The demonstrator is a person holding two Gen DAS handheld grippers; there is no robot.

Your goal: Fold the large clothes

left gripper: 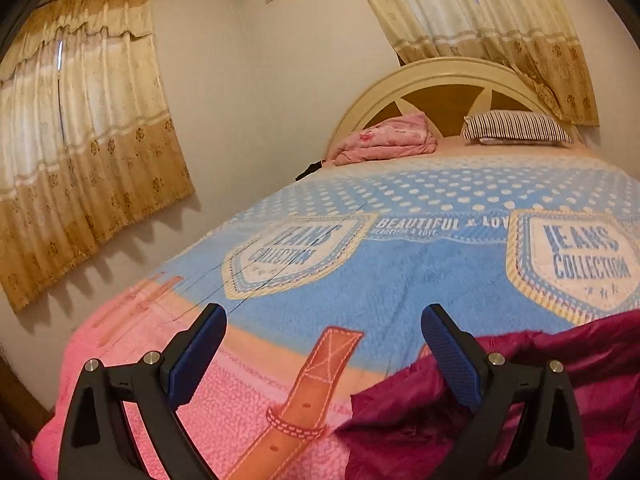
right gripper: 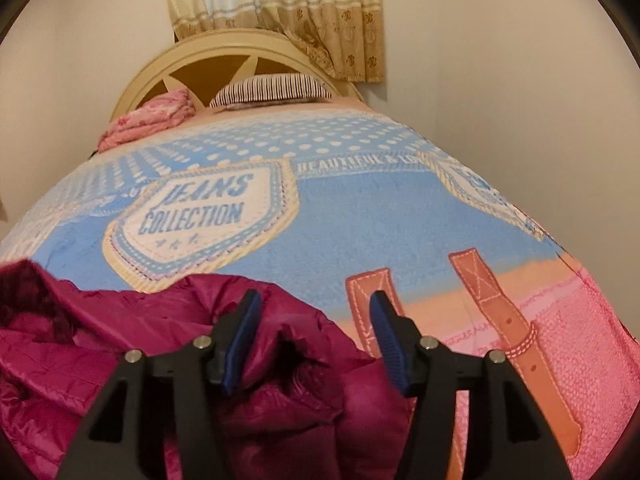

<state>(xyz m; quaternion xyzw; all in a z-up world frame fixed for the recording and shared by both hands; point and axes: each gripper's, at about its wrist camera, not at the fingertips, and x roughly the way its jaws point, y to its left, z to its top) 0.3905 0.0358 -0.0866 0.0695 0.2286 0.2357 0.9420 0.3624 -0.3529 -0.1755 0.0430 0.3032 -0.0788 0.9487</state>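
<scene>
A magenta quilted jacket (right gripper: 120,344) lies crumpled at the near end of the bed, on the blue and pink blanket (right gripper: 360,216). In the left wrist view the jacket (left gripper: 540,360) fills the lower right. My left gripper (left gripper: 324,320) is open and empty, above the blanket just left of the jacket; its right finger (left gripper: 452,360) is over the jacket's edge. My right gripper (right gripper: 316,308) is open and empty, hovering over the jacket's right part.
A pink folded cloth (left gripper: 388,140) and a striped pillow (left gripper: 516,126) lie by the arched headboard (left gripper: 440,76). Curtains (left gripper: 80,140) hang on the left wall and behind the bed. A wall runs close along the bed's right side (right gripper: 520,100).
</scene>
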